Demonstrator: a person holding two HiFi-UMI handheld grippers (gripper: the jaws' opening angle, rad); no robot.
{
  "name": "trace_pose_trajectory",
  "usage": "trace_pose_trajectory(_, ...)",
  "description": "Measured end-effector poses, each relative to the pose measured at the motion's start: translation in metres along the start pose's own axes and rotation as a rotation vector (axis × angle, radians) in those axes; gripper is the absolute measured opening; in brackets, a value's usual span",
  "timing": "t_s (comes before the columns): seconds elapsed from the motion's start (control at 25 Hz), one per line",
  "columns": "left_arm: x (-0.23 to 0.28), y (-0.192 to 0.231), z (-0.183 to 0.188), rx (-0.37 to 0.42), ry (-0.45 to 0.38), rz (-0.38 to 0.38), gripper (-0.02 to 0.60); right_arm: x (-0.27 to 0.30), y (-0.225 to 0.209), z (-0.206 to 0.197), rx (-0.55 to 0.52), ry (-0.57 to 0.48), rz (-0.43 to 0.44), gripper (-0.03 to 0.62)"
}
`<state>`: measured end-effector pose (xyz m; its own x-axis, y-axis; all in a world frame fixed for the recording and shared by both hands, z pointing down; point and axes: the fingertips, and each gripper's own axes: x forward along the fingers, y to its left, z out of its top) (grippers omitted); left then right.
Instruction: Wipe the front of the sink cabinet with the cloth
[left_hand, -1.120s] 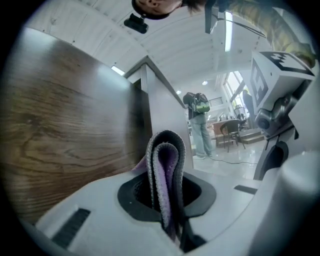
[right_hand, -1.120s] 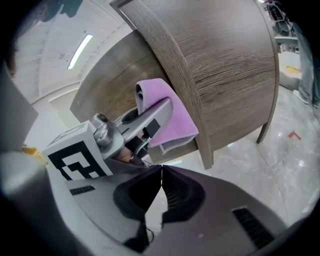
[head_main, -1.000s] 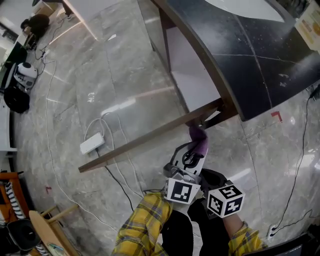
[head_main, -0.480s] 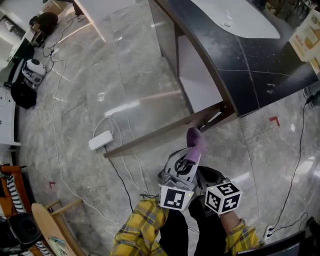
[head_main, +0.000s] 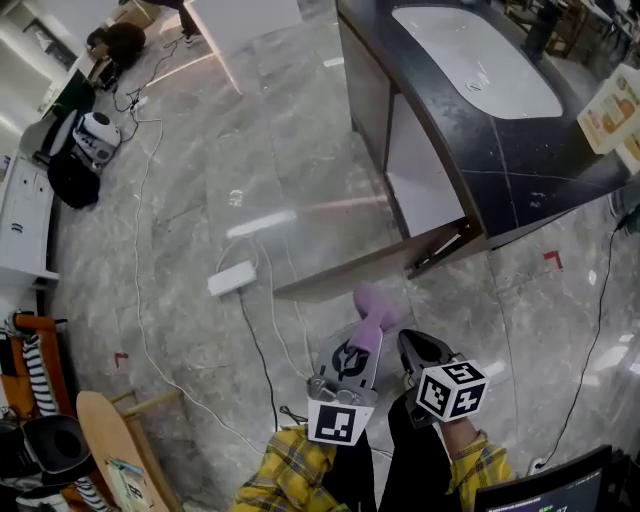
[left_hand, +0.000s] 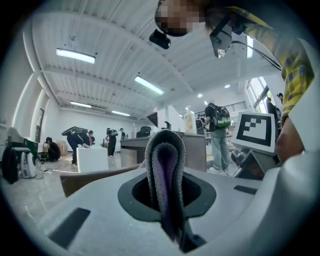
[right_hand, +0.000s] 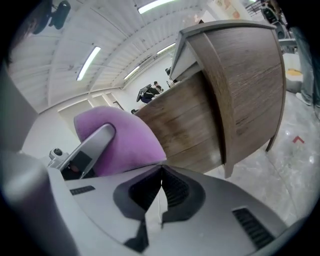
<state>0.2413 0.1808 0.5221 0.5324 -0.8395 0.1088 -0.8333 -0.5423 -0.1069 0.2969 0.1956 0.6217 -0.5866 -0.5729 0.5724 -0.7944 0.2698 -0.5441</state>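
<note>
The marble floor (head_main: 190, 200) fills most of the head view, and the sink cabinet (head_main: 520, 150) stands at its upper right. Only this view shows the cabinet's dark top and white basin (head_main: 475, 60). The right gripper view alone shows the wood-grain front (right_hand: 235, 100) from close by. The two grippers are held side by side, low in the head view, both pointing at the cabinet's lower front edge. The left gripper (head_main: 355, 345) is clenched on the purple cloth (head_main: 372, 308), and its own view shows the cloth (left_hand: 165, 165) folded upright between the jaws. The cloth is near the front, though contact cannot be told. The right gripper (head_main: 415, 350) is closed on nothing (right_hand: 161, 190). A white power strip (head_main: 232, 278) lies on the floor
</note>
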Motion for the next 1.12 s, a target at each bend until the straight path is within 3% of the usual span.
trace_pose_trajectory(0.24,-0.049,0.020,0.047,-0.010,-0.016,0.018,0.035,-0.016,0.045,0.017,0.015,-0.024,0.021,0.003)
trace_pose_trajectory(0.56,-0.113,0.060,0.100,0.013,-0.030,0.037,0.035,-0.036,0.119,0.039,-0.078,-0.004,0.054,0.003)
trace_pose_trajectory(0.92,-0.163,0.121,0.135,-0.072,-0.027,0.140,0.035,-0.038,0.206,0.060,-0.197,0.006,0.124,0.003)
trace_pose_trajectory(1.12,-0.180,0.149,0.154,-0.081,-0.036,0.189,0.035,-0.037,0.256,0.079,-0.270,-0.007,0.174,0.003)
